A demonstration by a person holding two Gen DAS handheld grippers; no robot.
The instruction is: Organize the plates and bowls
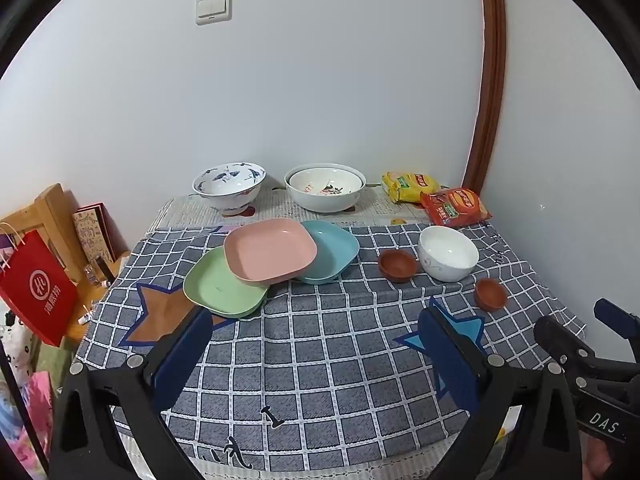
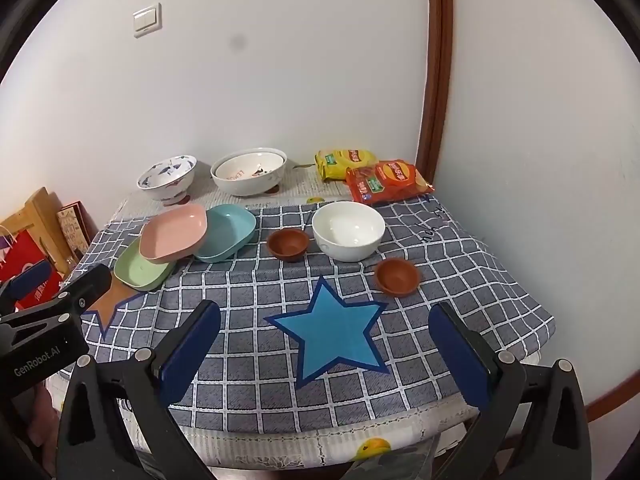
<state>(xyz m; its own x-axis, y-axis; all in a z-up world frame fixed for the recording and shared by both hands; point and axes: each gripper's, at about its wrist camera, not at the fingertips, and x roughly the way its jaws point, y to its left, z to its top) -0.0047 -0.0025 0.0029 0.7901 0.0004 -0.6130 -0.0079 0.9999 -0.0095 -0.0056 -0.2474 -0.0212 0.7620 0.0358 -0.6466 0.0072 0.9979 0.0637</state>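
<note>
From the left wrist view the job looks barely begun: the left gripper (image 1: pixel 316 344) hangs above the near cloth (image 1: pixel 320 360) with its jaws spread wide and nothing between them. At about twelve o'clock from it three square plates lie in a loose, overlapping fan, the pink plate (image 1: pixel 270 250) on top, leaning on the green plate (image 1: pixel 224 284) at its seven o'clock and the blue plate (image 1: pixel 334 252) at its three o'clock; they are not a squared stack. The white bowl (image 1: pixel 448 254) stands at one o'clock, a brown cup (image 1: pixel 398 265) just beside it and another brown cup (image 1: pixel 491 293) apart at its four o'clock. Two big bowls (image 1: pixel 228 186) sit by the wall. Writing here: "DAS" on the other tool's body (image 1: pixel 604 426), and a red bag (image 1: pixel 38 286) with a round logo and characters too small to read. From the right wrist view the right gripper (image 2: pixel 324 350) is likewise released and empty over the blue star (image 2: pixel 332 330); white bowl (image 2: pixel 348 230) at twelve o'clock, plates at ten. "GenRobot.AI" reads on the left tool (image 2: pixel 38 362); the snack bags (image 2: pixel 384 180) carry print I cannot read. By my reckoning all the sorting remains.
</note>
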